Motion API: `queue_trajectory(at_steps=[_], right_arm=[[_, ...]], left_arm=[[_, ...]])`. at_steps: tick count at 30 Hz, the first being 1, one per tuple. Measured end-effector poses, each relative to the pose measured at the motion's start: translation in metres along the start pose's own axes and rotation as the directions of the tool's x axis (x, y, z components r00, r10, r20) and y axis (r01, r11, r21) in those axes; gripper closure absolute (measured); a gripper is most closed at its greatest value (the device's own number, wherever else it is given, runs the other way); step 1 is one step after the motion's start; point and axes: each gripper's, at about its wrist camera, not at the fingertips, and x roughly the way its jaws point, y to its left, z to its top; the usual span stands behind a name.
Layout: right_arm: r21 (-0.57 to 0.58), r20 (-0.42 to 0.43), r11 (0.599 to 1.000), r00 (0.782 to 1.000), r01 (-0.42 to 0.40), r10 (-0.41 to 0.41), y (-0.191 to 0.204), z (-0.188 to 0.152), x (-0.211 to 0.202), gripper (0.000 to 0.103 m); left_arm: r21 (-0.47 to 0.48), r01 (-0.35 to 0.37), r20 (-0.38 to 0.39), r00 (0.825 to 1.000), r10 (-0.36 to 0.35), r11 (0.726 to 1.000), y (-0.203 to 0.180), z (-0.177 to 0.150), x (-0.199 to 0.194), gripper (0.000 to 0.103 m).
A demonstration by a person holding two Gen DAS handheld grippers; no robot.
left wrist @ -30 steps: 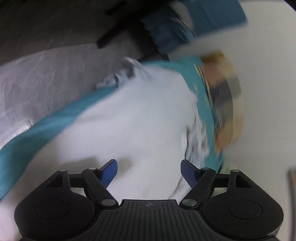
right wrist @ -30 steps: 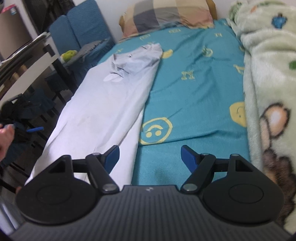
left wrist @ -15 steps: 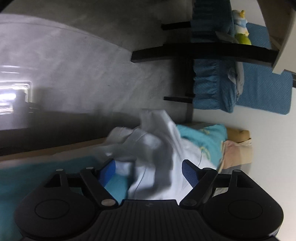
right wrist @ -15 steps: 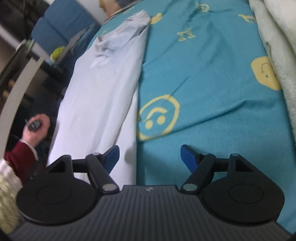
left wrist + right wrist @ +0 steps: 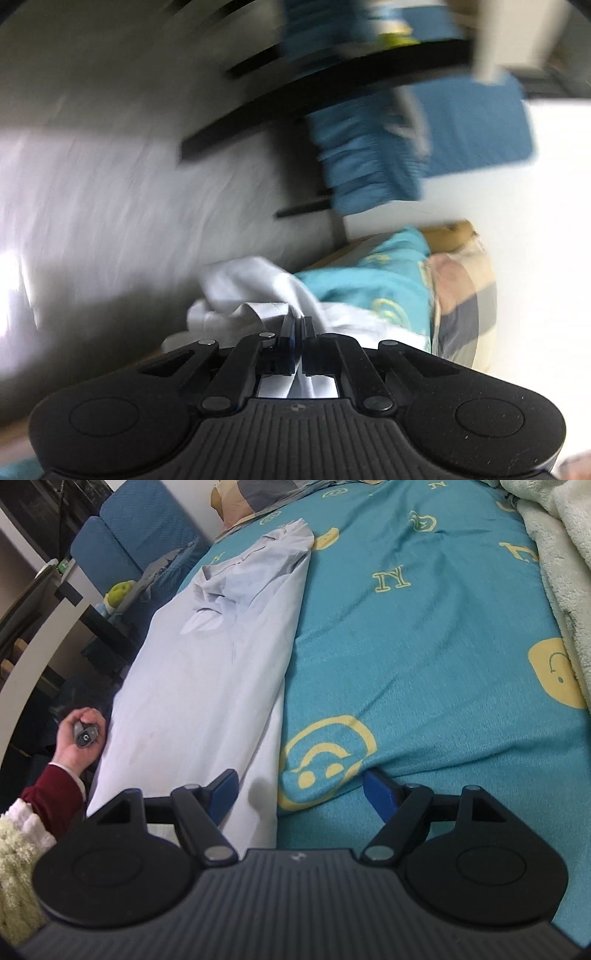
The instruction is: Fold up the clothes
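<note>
A white shirt (image 5: 221,672) lies lengthwise along the left edge of the bed, folded into a long strip, collar end far. My left gripper (image 5: 297,325) is shut on a bunched fold of the white shirt (image 5: 251,291) at the bed's side edge; that view is motion-blurred. The hand holding it shows in the right wrist view (image 5: 83,734) beside the shirt's left edge. My right gripper (image 5: 301,788) is open and empty, hovering over the shirt's near end, its left finger above the cloth and its right finger above the sheet.
The teal bed sheet (image 5: 424,646) has yellow smiley prints. A fluffy cream blanket (image 5: 561,554) lies along the right. A checked pillow (image 5: 255,494) is at the far end. A blue chair (image 5: 136,542) and dark desk frame (image 5: 99,627) stand left of the bed.
My left gripper has closed on the shirt's edge fold; it was open half a second ago. My right gripper has dropped closer over the shirt's near end.
</note>
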Motion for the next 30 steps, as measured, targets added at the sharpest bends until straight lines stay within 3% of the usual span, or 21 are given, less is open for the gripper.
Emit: queue_trajectory(at_steps=[4, 7, 10, 13, 16, 18, 19, 21, 24, 30], right_arm=[[-0.009, 0.001, 1.0, 1.0, -0.011, 0.011, 0.004, -0.003, -0.005, 0.026], [-0.021, 0.02, 1.0, 1.0, -0.023, 0.023, 0.007, -0.003, -0.011, 0.026], [-0.018, 0.047, 0.999, 0.998, -0.036, 0.037, 0.006, -0.002, -0.016, 0.026], [0.002, 0.064, 0.999, 0.997, -0.05, 0.049, 0.002, -0.001, -0.02, 0.026], [0.022, 0.082, 0.998, 0.995, -0.062, 0.06, -0.003, -0.001, -0.024, 0.026], [0.03, 0.095, 0.997, 0.994, -0.066, 0.063, -0.005, 0.0, -0.025, 0.026], [0.034, 0.1, 0.997, 0.993, -0.071, 0.067, -0.006, 0.0, -0.025, 0.026], [0.031, 0.102, 0.996, 0.992, -0.08, 0.076, -0.007, 0.0, -0.024, 0.026], [0.018, 0.099, 0.996, 0.991, -0.088, 0.086, -0.006, 0.0, -0.021, 0.026], [-0.051, 0.131, 0.995, 0.987, -0.086, 0.092, 0.004, 0.001, -0.026, 0.026]], left_arm=[[0.241, 0.004, 0.097, 0.995, -0.028, 0.97, -0.069, -0.014, -0.036, 0.101], [0.442, -0.014, 0.149, 0.987, -0.058, 0.897, -0.123, -0.048, -0.054, 0.101], [0.632, -0.039, 0.152, 0.986, -0.075, 0.774, -0.172, -0.104, -0.053, 0.101], [0.795, -0.052, 0.119, 0.99, -0.07, 0.605, -0.205, -0.175, -0.038, 0.101], [0.899, -0.061, 0.084, 0.996, -0.033, 0.434, -0.216, -0.249, -0.015, 0.1], [0.93, -0.076, 0.076, 0.997, 0.012, 0.36, -0.212, -0.289, 0.002, 0.098], [0.943, -0.065, 0.061, 0.998, 0.023, 0.327, -0.21, -0.303, 0.007, 0.094], [0.964, -0.03, 0.021, 0.999, 0.038, 0.264, -0.208, -0.33, 0.016, 0.069], [0.975, -0.047, 0.036, 0.998, 0.051, 0.218, -0.208, -0.348, 0.014, 0.048], [0.973, -0.063, 0.045, 0.995, 0.084, 0.223, -0.203, -0.324, -0.052, 0.037]])
